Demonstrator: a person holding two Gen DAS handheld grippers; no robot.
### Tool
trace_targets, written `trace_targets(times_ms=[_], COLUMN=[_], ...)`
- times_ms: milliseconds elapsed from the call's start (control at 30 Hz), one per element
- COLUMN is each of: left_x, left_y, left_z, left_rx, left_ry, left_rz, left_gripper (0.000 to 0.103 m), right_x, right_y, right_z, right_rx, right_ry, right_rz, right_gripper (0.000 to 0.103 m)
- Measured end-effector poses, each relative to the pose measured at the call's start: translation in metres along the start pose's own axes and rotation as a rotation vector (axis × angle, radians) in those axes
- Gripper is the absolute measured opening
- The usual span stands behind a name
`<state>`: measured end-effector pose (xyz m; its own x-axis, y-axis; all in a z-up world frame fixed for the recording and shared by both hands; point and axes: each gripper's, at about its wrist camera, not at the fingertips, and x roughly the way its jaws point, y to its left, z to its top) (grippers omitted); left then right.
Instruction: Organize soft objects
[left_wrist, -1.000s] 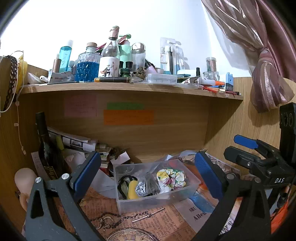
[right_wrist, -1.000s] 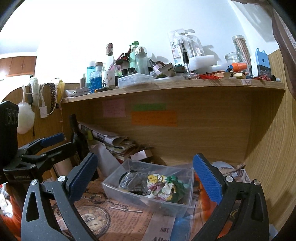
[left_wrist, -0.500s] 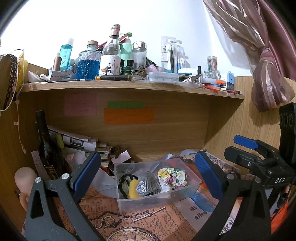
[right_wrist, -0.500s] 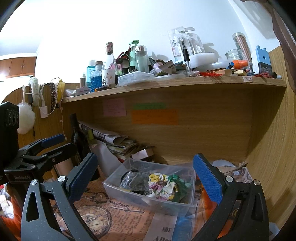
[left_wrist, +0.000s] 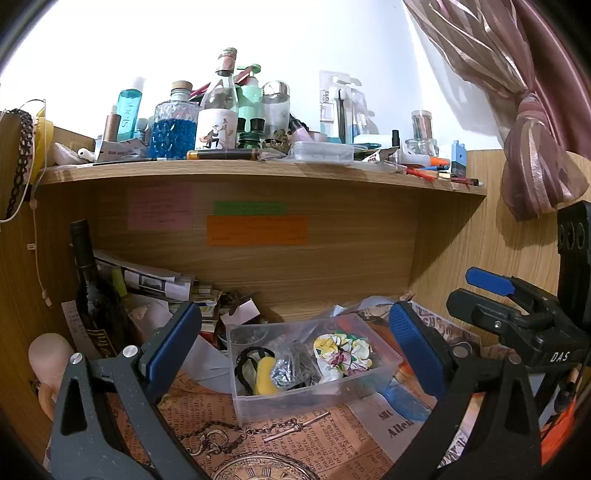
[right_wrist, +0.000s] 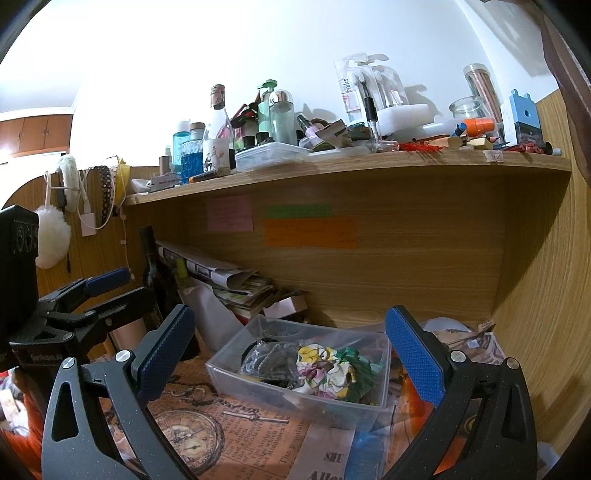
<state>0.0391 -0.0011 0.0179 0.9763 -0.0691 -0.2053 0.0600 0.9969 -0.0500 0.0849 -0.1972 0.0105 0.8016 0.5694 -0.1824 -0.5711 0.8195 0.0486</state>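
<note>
A clear plastic bin (left_wrist: 314, 397) (right_wrist: 258, 387) stands on the newspaper-covered desk under the shelf. It holds soft items: a floral scrunchie (left_wrist: 343, 356) (right_wrist: 325, 373), a silvery grey one (left_wrist: 286, 371) (right_wrist: 269, 360), a yellow and black one (left_wrist: 260, 376), and a green one (right_wrist: 360, 369). My left gripper (left_wrist: 295, 347) is open and empty, held in front of the bin. My right gripper (right_wrist: 291, 354) is open and empty, also in front of the bin. Each gripper shows at the edge of the other's view.
A dark wine bottle (left_wrist: 92, 295) and stacked papers (right_wrist: 229, 280) stand left of the bin. The shelf above (left_wrist: 258, 166) is crowded with bottles and jars. A wooden side wall (right_wrist: 535, 295) closes the right. A curtain (left_wrist: 517, 110) hangs at the right.
Both views have drifted slightly; the bin sits a little lower and nearer in the frames. Both grippers stay open and empty.
</note>
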Motion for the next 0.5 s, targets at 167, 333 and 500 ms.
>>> trace_targets(times_ms=[167,333,500], left_x=[0.001,0.002,0.0016], left_y=[0.001,0.0017,0.0011], left_z=[-0.0005,-0.0011,-0.0009], left_rx=[0.002,0.001,0.0], left_ry=[0.002,0.003,0.003], left_rz=[-0.003,-0.01,-0.008], left_gripper=[0.103,0.103,0.103], right_x=[-0.0009,-0.0007,-0.0016], right_y=[0.0003,0.0007,0.0003], right_z=[-0.0001,-0.0001,0.0], right_rx=[-0.003,-0.004,-0.002], right_ry=[-0.002,-0.001,-0.001], right_rz=[0.0,-0.002,-0.001], right_gripper=[0.103,0.103,0.103])
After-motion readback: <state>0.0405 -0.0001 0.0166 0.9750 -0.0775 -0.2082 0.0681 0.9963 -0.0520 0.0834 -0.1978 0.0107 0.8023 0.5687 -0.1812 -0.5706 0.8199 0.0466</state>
